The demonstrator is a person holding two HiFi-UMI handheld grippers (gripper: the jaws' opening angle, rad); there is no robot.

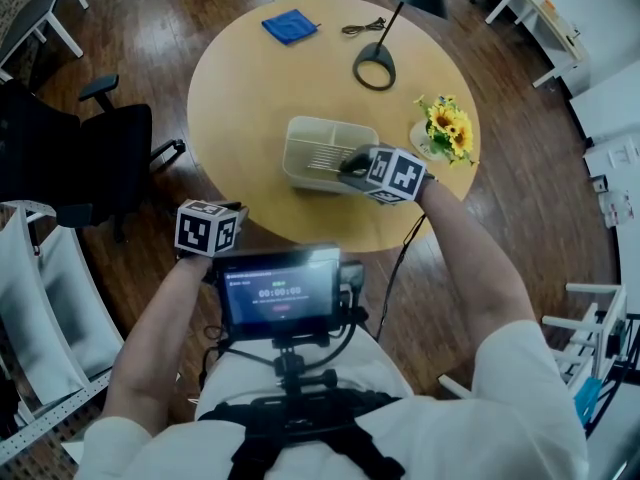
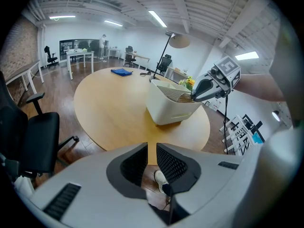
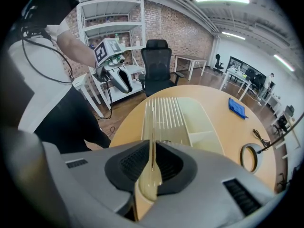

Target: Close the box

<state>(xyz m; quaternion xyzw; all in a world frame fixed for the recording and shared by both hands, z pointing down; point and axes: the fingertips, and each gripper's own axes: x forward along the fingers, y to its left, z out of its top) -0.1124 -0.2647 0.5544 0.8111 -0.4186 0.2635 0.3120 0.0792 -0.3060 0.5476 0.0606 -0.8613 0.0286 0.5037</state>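
Note:
A cream plastic box [image 1: 300, 168] stands on the round wooden table [image 1: 250, 98], toward its near edge. Its ribbed lid [image 3: 164, 115] lies tilted over the near half of the box, and the far compartment [image 3: 202, 120] shows bare. My right gripper [image 1: 345, 164] reaches the lid from the right. In the right gripper view the lid's thin edge stands between the jaws of the right gripper [image 3: 152, 163], with a slight gap at each pad. My left gripper [image 1: 210, 228] hangs off the table's near left edge; the left gripper [image 2: 152, 158] has its jaws a narrow slit apart, with nothing between them.
A black lamp base [image 1: 375, 71], a blue cloth [image 1: 290, 25], a coiled cable [image 1: 363, 28] and yellow flowers [image 1: 447, 128] sit on the table's far and right parts. A black office chair [image 1: 90, 158] stands left of the table. A monitor [image 1: 280, 290] hangs at my chest.

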